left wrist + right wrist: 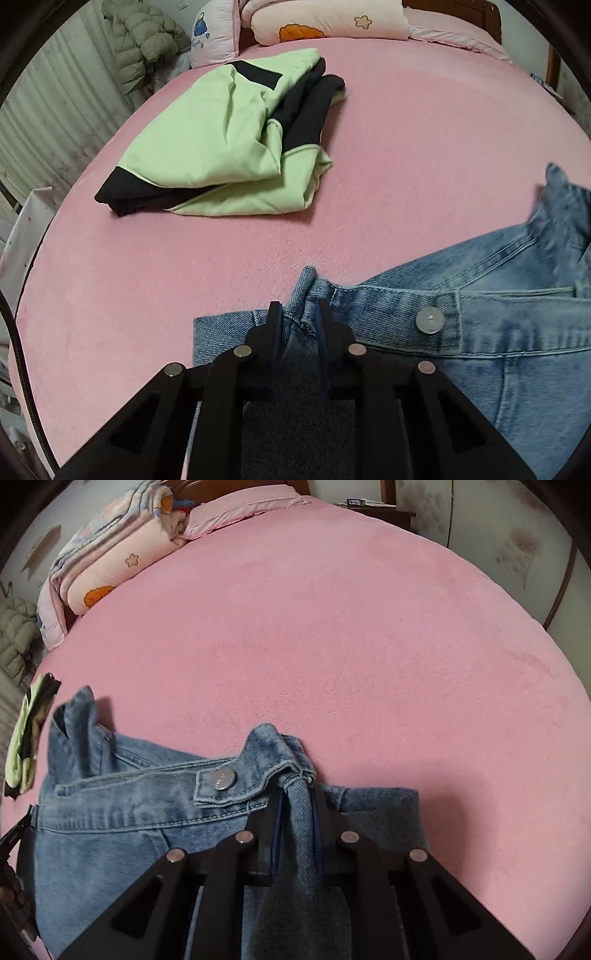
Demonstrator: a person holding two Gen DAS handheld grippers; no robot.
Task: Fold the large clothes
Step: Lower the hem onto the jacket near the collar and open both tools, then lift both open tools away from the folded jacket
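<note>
jeans pinched at both waistband ends, ready to fold

i see the pink bed (pixel 369 627) spread wide, with the jeans (pixel 517 332) lying at its near edge and a folded green-and-black garment (pixel 221 147) well apart to the left. my left gripper (pixel 297 314) is clamped narrow on one bunched waistband end, my right gripper (pixel 297 797) clamped narrow on the other. i judge the step goes best if i keep both grips level, hold the denim taut between them and lay it flat, metal button (pixel 221 779) inside the fold.
</note>
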